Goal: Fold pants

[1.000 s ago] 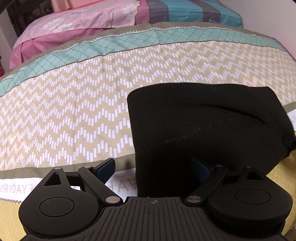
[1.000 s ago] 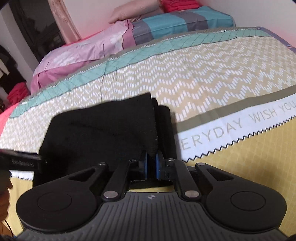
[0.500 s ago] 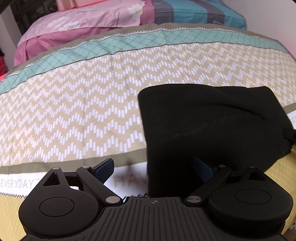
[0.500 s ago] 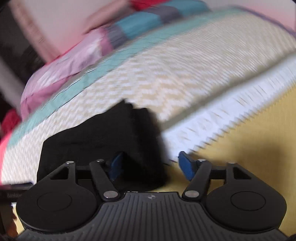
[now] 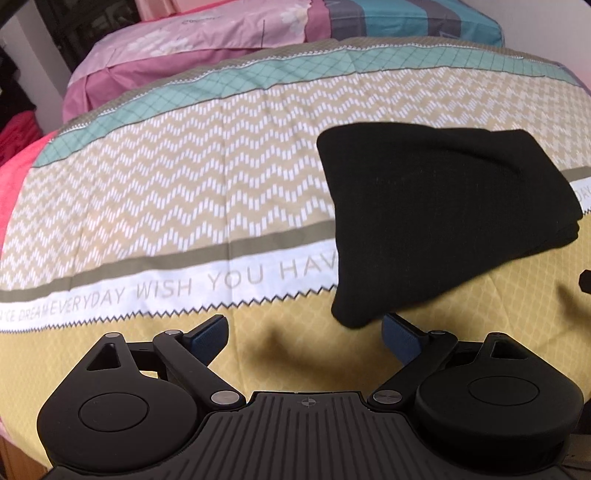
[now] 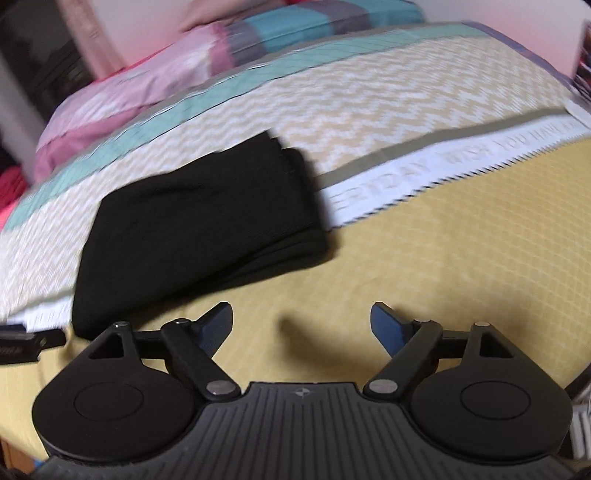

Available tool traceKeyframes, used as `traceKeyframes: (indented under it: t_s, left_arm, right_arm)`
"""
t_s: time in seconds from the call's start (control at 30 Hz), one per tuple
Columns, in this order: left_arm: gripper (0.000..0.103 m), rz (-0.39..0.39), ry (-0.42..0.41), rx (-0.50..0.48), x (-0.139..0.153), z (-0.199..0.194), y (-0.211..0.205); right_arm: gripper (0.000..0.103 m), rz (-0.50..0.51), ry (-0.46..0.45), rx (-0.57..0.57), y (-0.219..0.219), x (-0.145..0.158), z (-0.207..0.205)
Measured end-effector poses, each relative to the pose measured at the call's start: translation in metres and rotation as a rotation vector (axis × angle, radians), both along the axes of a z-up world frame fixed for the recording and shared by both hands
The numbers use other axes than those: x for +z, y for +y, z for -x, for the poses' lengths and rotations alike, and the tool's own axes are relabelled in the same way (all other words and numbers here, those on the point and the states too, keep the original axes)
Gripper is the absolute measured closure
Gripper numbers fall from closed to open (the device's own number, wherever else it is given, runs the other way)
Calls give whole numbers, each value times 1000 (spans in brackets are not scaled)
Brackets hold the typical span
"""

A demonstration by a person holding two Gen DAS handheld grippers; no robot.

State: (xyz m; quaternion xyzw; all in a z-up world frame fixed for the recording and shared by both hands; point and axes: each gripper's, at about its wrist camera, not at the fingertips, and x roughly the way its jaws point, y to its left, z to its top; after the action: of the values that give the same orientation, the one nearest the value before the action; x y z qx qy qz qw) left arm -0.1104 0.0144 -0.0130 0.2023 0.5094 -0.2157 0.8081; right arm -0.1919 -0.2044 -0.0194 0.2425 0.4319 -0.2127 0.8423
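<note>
The black pants [image 5: 436, 218] lie folded into a thick bundle on the patterned bedspread [image 5: 184, 177]. In the left wrist view they sit at right, their near corner just beyond my left gripper [image 5: 304, 330], which is open with nothing between its blue pads. In the right wrist view the pants [image 6: 199, 225] lie at left, beyond and left of my right gripper [image 6: 301, 319]. Its jaws are opening wide over bare yellow cover, with nothing between them. The other gripper's tip [image 6: 22, 341] shows at the far left edge.
Pink and striped pillows [image 5: 258, 29] lie at the head of the bed, against a white wall. Red and pink cloth [image 5: 14, 147] sits at the left edge. A white band with lettering [image 5: 166, 288] crosses the bedspread.
My right gripper let go of the pants' edge, opened and drew back toward the yellow part of the cover. My left gripper, open throughout, pulled back off the bundle and away to the left.
</note>
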Motion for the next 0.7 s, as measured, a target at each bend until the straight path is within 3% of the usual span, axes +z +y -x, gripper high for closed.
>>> traceKeyframes:
  t_s: [0.23, 0.7]
  left_arm:
    - [0, -17, -9, 8, 2, 15, 4]
    - [0, -38, 4, 11, -3, 27, 4]
  right_arm:
    - [15, 44, 18, 99, 30, 4, -3]
    - [11, 52, 43, 85, 39, -3, 11]
